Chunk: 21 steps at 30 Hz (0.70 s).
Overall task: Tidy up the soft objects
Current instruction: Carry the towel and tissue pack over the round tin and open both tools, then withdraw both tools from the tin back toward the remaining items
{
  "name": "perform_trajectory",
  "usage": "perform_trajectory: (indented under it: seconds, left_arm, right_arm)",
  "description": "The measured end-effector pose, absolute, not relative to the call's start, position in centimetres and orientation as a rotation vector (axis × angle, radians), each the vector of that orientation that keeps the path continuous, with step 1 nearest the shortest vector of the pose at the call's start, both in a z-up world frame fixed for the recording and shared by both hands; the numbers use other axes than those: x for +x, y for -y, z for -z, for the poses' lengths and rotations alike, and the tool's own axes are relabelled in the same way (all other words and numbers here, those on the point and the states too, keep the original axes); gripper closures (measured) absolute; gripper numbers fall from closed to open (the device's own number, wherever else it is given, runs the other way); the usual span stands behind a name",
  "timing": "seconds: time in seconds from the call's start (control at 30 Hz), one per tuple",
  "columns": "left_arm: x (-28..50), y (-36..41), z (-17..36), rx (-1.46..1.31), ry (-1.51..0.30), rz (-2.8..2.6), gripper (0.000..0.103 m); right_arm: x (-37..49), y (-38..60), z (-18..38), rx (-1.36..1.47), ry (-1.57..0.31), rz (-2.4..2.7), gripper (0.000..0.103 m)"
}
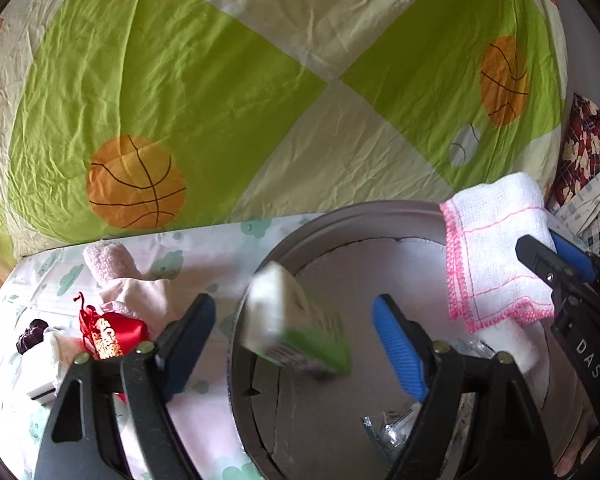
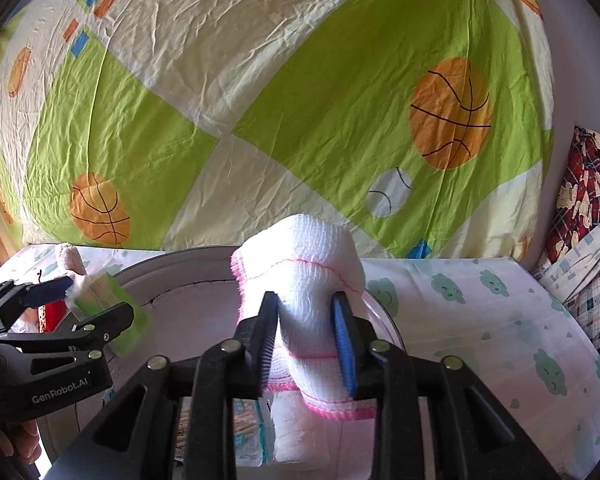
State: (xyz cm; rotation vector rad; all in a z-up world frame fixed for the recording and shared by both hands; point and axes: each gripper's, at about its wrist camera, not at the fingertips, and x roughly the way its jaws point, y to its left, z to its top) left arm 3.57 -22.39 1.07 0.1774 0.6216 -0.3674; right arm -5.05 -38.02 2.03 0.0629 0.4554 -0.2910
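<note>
Two items over round bin (image 1: 260,264): left gripper (image 1: 296,316) wide apart, green-white pack (image 1: 296,328) dropping; right gripper (image 2: 306,340) flanks white cloth (image 2: 300,264), contact unclear. Next, you release cloth.

Left gripper (image 1: 296,332): jaws spread wide, pads clear of the blurred box between them, angled downward
Right gripper (image 2: 308,344): jaws pretty narrow, pads pressing the white cloth roll on both sides, tilted a bit down
Fingers (image 2: 16,440): just peeking out under the left gripper's body
</note>
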Motion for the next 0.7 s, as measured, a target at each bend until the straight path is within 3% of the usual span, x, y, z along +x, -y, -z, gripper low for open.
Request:
perform_trajectory:
  seconds: [0.17,0.23,0.3,0.7]
  left_arm:
    - [2.5,21.9,-1.9,0.147,-0.541,0.344,0.001]
    - [2.3,21.6,-2.3,0.132,-0.515,0.335,0.001]
    - [2.3,21.0,-2.6,0.109,-0.503,0.320,0.001]
    - [1.6,17.3,-2.8,0.015,-0.436,0.243,0.000]
  right_arm:
    - [-5.4,38.0,-2.3,0.056,-0.444,0.305,0.067]
    - [-5.6,38.1,-2.4,0.066,-0.434,0.306,0.041]
    - [-6.1,38.2,-2.7,0.073,-0.404,0.316,0.033]
    - [-6.4,38.2,-2.8,0.114,-0.409,0.328,0.032]
